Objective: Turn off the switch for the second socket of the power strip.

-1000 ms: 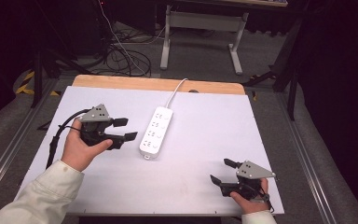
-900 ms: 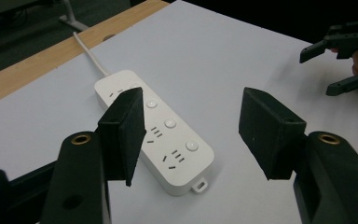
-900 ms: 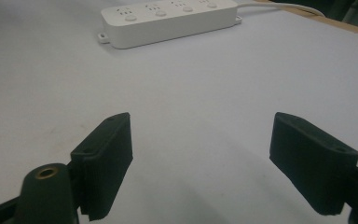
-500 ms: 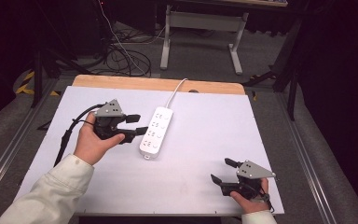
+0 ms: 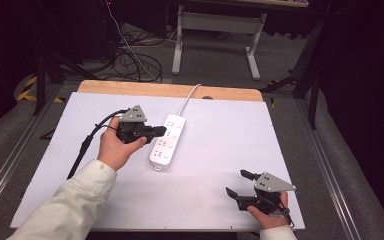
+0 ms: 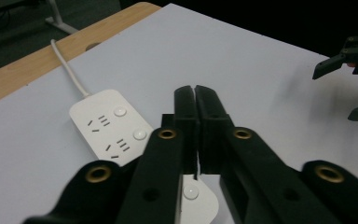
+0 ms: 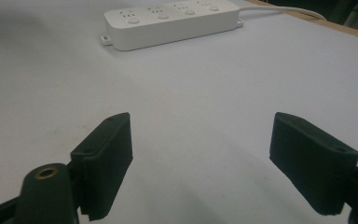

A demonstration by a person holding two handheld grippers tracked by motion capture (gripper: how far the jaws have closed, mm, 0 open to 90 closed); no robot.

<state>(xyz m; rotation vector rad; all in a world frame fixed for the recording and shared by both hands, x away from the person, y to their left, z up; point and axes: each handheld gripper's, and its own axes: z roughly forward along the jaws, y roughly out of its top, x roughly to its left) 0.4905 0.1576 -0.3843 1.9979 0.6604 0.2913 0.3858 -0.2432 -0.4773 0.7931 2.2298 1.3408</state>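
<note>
A white power strip (image 5: 167, 141) lies near the middle of the white tabletop (image 5: 230, 125), its cord (image 5: 189, 97) running off the far edge. My left gripper (image 5: 161, 131) hovers over the strip's left side, and its jaws have just been closing; they now stand shut with nothing between them. In the left gripper view the shut left gripper (image 6: 196, 88) points past the power strip (image 6: 107, 126). My right gripper (image 5: 235, 183) rests open near the front right corner, empty. The right gripper view shows the open right gripper (image 7: 200, 140) over bare table, with the power strip (image 7: 168, 21) farther off.
A wooden strip (image 5: 170, 90) borders the table's far edge. Beyond it are floor cables (image 5: 130, 60) and a white stand's legs (image 5: 215, 25). The left gripper's black cable (image 5: 82, 150) trails across the table's left side.
The left hand has moved right toward the power strip, and its jaws went from open to shut. The right gripper has stayed where it was.
</note>
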